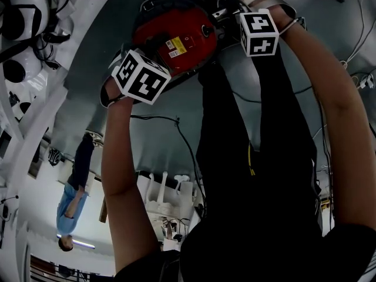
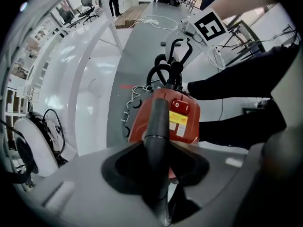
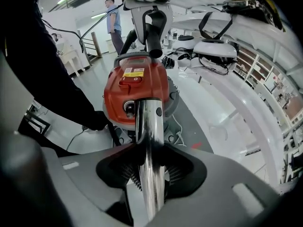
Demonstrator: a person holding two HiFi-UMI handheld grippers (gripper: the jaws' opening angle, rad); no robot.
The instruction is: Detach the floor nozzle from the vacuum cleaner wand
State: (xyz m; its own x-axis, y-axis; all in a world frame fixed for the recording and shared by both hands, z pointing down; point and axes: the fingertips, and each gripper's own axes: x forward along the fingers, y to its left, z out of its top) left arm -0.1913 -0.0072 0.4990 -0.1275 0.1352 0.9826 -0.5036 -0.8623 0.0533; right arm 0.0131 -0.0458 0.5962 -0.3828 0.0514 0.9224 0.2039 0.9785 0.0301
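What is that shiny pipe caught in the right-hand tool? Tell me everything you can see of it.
The wand is a straight, mirror-bright tube, seemingly chrome, with a small dark stud near its far end. It runs lengthwise between the jaws of the right hand-held gripper, whose ribbed pads press on both sides. Its far end points at the red vacuum cleaner on the grey floor; the near end runs out of view.

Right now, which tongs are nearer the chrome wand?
Right. The right tongs are closed on the chrome wand; the left tongs grip the black tube across the red vacuum body.
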